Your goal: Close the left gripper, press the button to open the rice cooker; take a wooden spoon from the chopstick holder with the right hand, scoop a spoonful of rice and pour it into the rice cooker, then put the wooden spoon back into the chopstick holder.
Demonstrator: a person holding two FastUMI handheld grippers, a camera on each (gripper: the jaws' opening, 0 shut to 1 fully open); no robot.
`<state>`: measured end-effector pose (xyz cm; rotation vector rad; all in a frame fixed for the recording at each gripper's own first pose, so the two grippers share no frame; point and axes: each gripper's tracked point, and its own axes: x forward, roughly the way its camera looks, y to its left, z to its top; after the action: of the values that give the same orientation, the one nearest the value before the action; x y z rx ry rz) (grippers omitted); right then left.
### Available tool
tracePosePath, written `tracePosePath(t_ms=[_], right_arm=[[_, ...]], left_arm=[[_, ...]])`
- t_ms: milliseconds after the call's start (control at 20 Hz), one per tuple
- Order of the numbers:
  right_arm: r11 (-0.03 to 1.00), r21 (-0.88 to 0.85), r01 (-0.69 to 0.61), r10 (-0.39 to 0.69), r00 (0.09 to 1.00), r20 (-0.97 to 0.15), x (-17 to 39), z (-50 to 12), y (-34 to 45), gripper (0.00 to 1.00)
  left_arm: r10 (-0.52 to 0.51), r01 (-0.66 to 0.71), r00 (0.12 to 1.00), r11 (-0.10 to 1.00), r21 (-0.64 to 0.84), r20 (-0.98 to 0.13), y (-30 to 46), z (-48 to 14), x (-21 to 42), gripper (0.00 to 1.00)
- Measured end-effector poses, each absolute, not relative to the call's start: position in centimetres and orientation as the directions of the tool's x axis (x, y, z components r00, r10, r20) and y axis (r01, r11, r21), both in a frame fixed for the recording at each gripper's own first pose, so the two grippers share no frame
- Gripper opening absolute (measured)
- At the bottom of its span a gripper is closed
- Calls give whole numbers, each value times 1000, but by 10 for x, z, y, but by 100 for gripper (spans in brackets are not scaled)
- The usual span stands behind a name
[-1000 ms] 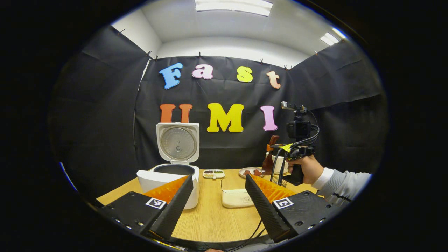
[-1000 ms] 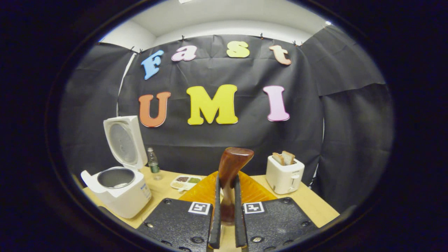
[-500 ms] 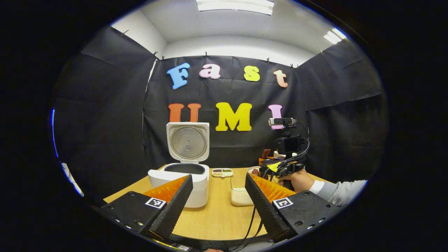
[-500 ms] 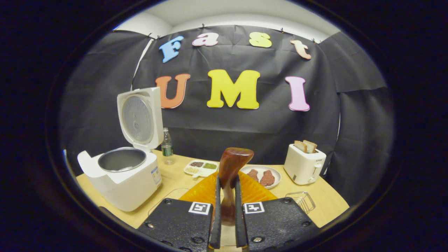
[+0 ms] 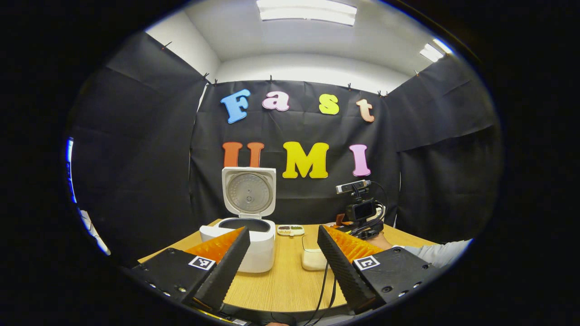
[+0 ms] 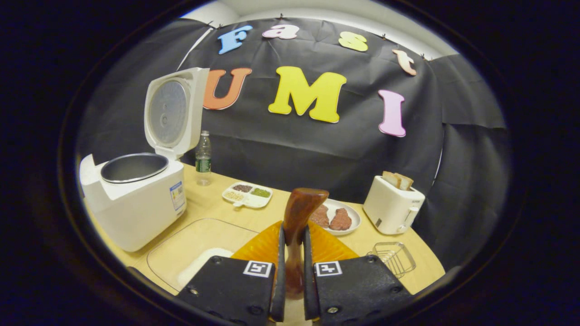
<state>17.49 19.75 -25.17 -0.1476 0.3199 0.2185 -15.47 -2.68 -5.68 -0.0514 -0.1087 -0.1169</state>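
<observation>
The spoon (image 6: 297,226) handle's lower end vanishes between the right gripper (image 6: 290,271) fingers; the rice box's (image 6: 199,253) near edge hides behind them.

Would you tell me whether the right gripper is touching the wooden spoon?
Touching: in the right gripper view, the right gripper has both fingers pressed against the wooden spoon.

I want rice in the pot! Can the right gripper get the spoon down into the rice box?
Probably yes. The right gripper holds the spoon just above the lidless rice box, with nothing between them.
</observation>
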Motion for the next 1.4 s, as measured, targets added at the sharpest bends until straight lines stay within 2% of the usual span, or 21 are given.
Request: tracePosePath(t_ms=[150,350,650,900,1050,1200,1300,1400], right_arm=[[961,11,-275,261,894,-363,171,-260,212,22],[901,276,-335,422,824,-378,156,-265,249,22],[819,412,-400,551,751,-365,136,-261,271,22],[772,540,-335,578,723,-378,136,-259,257,19],[710,649,-274,602,715,-356,134,-257,246,18],[626,755,-194,605,731,-314,140,-253,236,18],[580,791,-195,618,737,-272,138,-243,232,18],[588,781,-208,600,760,-249,141,-237,219,18]], left_arm=[[-123,129,987,991,-49,105,-28,-59,-153,95],[-122,126,987,991,-38,104,-27,-60,-154,95],[-117,121,989,992,-38,91,-27,-64,-150,95],[-119,121,989,992,-19,83,-31,-64,-148,95],[-118,120,989,993,-16,89,-33,-64,-150,96],[-71,72,994,997,-3,84,-23,-65,-145,95],[-84,84,994,996,-1,71,-28,-70,-144,95],[-76,76,995,997,-6,65,-24,-71,-144,95]])
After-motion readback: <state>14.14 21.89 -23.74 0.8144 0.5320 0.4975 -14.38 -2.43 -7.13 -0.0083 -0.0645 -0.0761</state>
